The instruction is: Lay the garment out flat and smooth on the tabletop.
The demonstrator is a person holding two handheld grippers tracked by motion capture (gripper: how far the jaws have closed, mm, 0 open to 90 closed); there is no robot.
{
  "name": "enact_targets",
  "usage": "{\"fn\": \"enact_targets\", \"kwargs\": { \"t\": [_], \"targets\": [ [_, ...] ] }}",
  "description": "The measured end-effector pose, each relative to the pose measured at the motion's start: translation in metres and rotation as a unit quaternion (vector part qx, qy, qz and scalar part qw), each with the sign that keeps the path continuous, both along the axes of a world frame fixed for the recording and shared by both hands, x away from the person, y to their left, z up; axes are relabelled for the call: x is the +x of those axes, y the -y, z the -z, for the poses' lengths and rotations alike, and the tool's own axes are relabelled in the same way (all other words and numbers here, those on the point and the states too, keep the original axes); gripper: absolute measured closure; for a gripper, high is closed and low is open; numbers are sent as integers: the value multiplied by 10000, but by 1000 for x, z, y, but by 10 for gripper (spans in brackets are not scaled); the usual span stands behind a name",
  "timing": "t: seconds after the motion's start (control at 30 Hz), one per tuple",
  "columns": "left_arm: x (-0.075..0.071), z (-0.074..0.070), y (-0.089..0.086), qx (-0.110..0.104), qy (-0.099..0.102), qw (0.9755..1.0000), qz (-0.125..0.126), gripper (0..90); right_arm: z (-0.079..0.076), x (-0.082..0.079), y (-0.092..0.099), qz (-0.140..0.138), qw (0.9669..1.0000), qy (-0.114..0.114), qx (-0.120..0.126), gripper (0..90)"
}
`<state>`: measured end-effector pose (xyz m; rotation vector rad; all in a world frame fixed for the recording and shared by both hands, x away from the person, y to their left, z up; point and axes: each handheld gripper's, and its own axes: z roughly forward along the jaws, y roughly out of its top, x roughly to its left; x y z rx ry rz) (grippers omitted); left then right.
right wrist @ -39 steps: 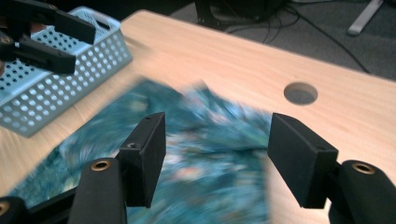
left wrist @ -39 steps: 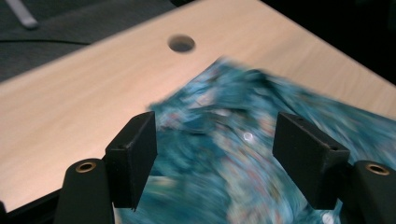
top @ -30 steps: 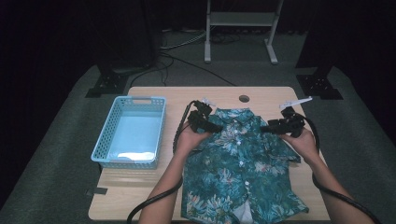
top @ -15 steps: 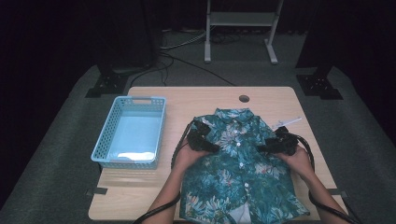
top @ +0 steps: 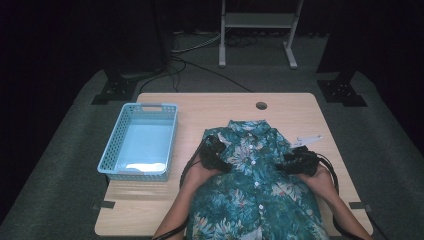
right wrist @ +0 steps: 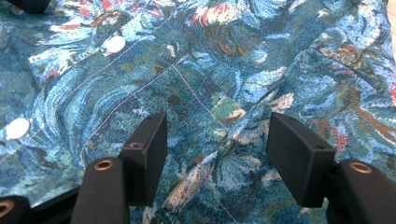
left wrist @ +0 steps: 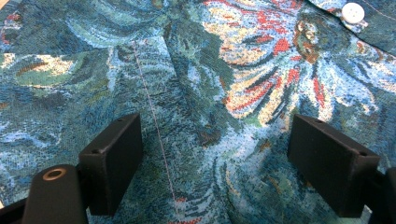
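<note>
A teal floral button-up shirt [top: 255,195] lies front up on the wooden table [top: 210,107], collar toward the far side and hem over the near edge. My left gripper [top: 215,155] rests over its left chest and my right gripper [top: 300,162] over its right chest. In the left gripper view my left gripper [left wrist: 215,135] is open just above the cloth [left wrist: 196,70], with a white button [left wrist: 352,12] at top right. In the right gripper view my right gripper [right wrist: 218,130] is open over a low wrinkle in the fabric [right wrist: 210,56]; the pads do not press it.
A light blue mesh basket [top: 140,142] stands on the left of the table. A round cable hole [top: 261,105] sits near the far edge. A small white strip [top: 307,140] lies beside the shirt's right shoulder. Black cables trail from both grippers toward the near edge.
Both grippers have moved down and toward the near edge, from the shirt's shoulders to its chest. The shirt lies where it was.
</note>
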<state>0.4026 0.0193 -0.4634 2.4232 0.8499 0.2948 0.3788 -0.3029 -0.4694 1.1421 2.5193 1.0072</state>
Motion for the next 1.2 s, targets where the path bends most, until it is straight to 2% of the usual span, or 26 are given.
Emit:
{"fn": "enact_targets", "kwargs": {
  "t": [0.2,0.6,0.8,0.97,1.2],
  "targets": [
    [-14,1,-4,-35,8,10000,3,177,0,-18,-2,-134,9999,45,-84,382],
    [-45,3,-14,-137,107,9998,70,173,2,-43,-5,-267,9996,125,-54,391],
    [-58,3,-17,-150,128,9997,122,172,1,-58,-8,-366,9991,116,-153,396],
    [-70,4,-19,-199,148,9996,142,172,1,-73,-11,-427,9984,227,-291,408],
    [-84,5,-23,-234,169,9993,231,173,0,-85,-14,-435,9980,236,-403,445]
  ]
}}
